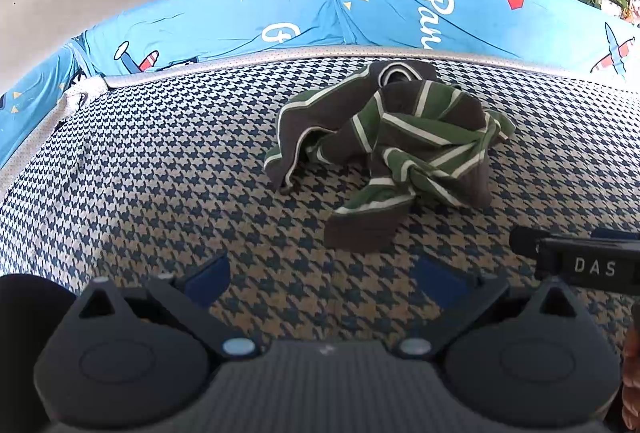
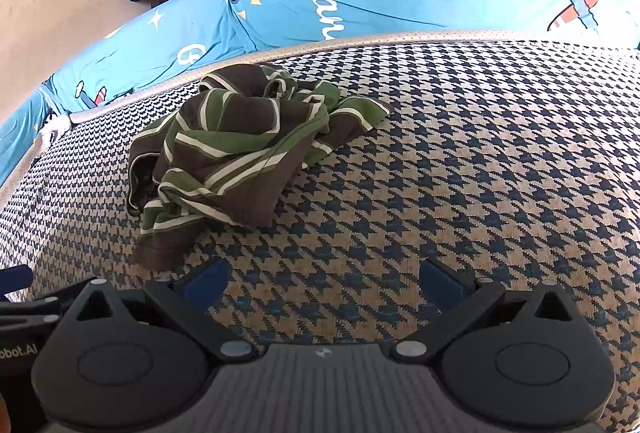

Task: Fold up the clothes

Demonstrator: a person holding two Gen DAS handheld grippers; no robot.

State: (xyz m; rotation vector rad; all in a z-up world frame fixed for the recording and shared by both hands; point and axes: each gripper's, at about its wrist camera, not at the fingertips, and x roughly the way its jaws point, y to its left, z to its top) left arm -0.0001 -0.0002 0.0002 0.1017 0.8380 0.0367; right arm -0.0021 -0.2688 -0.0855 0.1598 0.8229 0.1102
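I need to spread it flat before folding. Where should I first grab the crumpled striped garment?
Probably the plain brown flap that sticks out flat toward you from the crumpled green-and-brown striped garment. It lies free on the houndstooth cover, so come from the near side and pinch its edge.

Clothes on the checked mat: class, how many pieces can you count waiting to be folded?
1: a crumpled striped shirt lies on the checked mat, toward the blue sheet at the back. Its folds could hide something smaller.

Blue cover's (image 1: 400, 13) lettering is cut off mid-word.
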